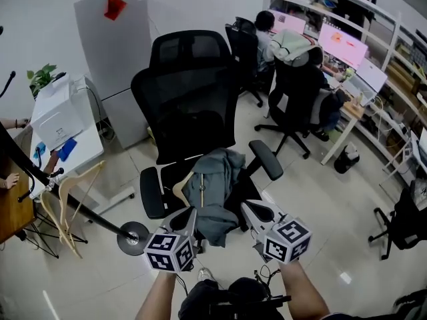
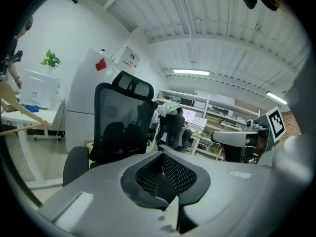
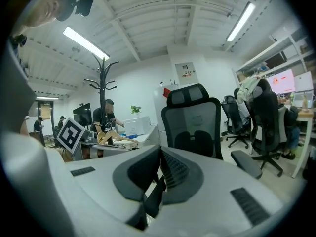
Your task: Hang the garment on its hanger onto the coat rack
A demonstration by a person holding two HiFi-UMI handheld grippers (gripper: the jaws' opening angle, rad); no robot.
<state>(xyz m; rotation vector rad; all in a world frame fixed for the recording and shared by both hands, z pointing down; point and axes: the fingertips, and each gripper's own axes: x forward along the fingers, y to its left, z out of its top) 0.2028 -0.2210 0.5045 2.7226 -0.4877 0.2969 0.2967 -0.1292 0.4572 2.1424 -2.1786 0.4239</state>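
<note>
The garment (image 1: 217, 192) is a grey-green jacket, crumpled rather than spread, with folds bunched at the top and its lower part hanging over the front edge of the seat of the black office chair (image 1: 190, 99). It is on a pale wooden hanger (image 1: 181, 191), of which one curved shoulder shows at the garment's left side. The rest of the hanger is hidden under the cloth.

Left of the chair, the black coat rack (image 1: 132, 237) runs as a slanting pole down to a round base on the floor. Bare wooden hangers (image 1: 67, 202) hang from the rack, well apart from the garment. Beyond the rack stands a white desk (image 1: 83, 153) with a printer (image 1: 57, 115) and a potted plant (image 1: 41, 77).

Just in front of the chair's seat, both tools hover low. The left gripper (image 1: 189, 217) is clenched on nothing, its jaws pressed together. The right gripper (image 1: 249, 211) is likewise closed and empty. Neither touches the cloth, though both tips are near its lower edge.

Behind the chair stands a white cabinet (image 1: 117, 52) with a red tag (image 1: 115, 7) near its top. The floor (image 1: 313, 199) is pale glossy tile.

Right of the chair are more black office chairs (image 1: 293, 95), one with clothing thrown over its back. A long white desk (image 1: 347, 109) runs under shelving, and a person (image 1: 265, 25) sits at it among glowing monitors (image 1: 341, 44).
</note>
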